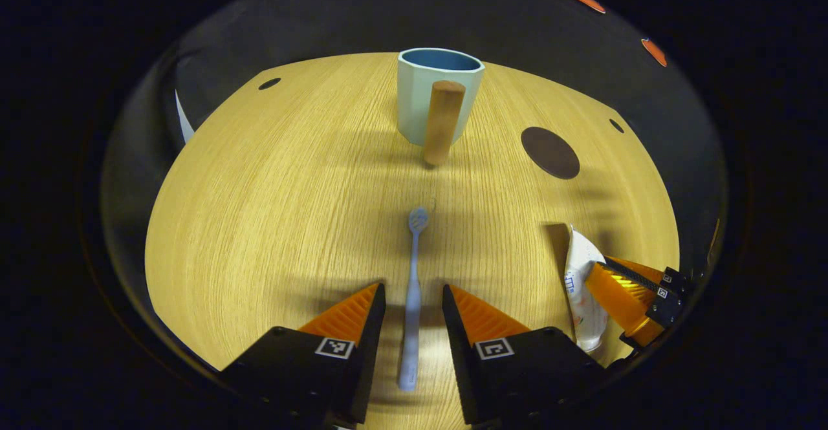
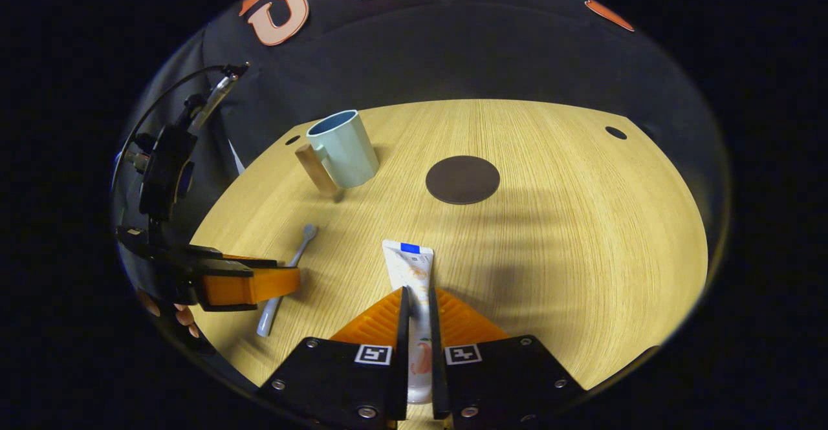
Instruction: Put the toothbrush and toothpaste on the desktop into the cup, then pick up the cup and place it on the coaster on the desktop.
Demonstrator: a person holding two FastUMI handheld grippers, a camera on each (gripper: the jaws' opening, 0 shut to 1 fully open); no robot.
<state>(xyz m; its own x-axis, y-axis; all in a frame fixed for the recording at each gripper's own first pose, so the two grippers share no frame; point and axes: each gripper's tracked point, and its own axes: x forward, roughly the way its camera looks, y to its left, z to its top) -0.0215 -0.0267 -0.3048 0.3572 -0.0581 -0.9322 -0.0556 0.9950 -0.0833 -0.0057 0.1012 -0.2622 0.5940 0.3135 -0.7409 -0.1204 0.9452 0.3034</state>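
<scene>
Left gripper (image 1: 414, 301): hung low over the counter (image 1: 259, 223) with its fingers spread either side of the toothbrush (image 1: 413, 288), not yet touching it; the straddle suits a pinch across the thin handle.
Toothbrush: lay flat on the counter, head pointing toward the cup (image 1: 440, 97).
Right gripper (image 2: 418, 307): clenched on the toothpaste (image 2: 412, 275), both fingers pressing the tube's sides near its lower half, probably to lift it without it sagging.
Toothpaste: on or just above the counter; I could not tell which.
Cup: stood upright and empty, wooden handle facing the left gripper.
Coaster (image 2: 462, 179): bare, just beside the cup, awaiting the last step.
</scene>
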